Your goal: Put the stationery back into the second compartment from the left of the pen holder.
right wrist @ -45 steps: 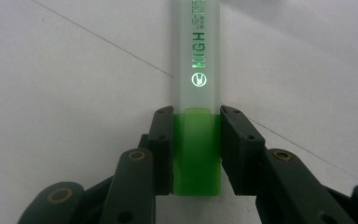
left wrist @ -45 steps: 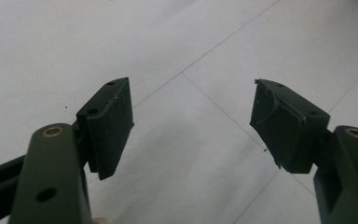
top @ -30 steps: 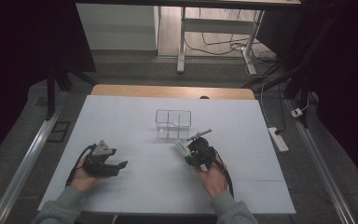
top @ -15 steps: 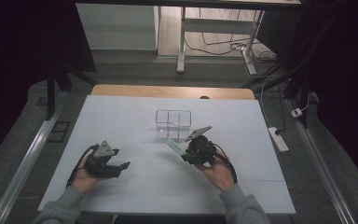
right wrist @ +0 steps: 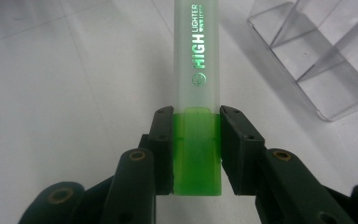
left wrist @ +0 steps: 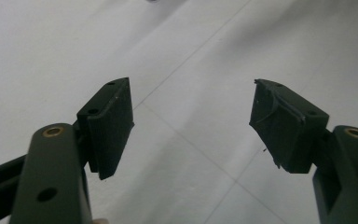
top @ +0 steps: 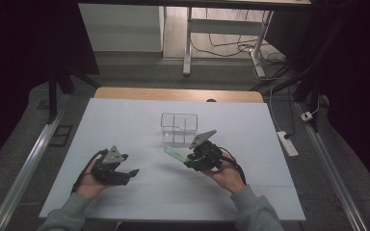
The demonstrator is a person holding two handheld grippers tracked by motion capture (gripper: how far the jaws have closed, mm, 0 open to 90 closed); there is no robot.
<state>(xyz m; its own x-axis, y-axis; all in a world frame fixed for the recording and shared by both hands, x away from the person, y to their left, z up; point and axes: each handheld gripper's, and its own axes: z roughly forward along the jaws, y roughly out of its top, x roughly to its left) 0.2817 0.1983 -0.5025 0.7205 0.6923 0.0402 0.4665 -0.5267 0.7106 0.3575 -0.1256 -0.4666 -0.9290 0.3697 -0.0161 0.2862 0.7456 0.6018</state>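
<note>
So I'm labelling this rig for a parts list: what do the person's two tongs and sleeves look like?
Both the left tongs and the right tongs are black, with two flat block jaws on pivoted links with brass-coloured rivets. Each carries a grey three-cornered plate on top and trails a black cable. The person wears grey sleeves.

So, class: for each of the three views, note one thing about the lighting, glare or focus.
High view: bright white table, surroundings almost black. Left gripper view: both pads sharp, table soft and evenly lit. Right gripper view: highlighter crisp with readable print, glare on the clear organizer.
</note>
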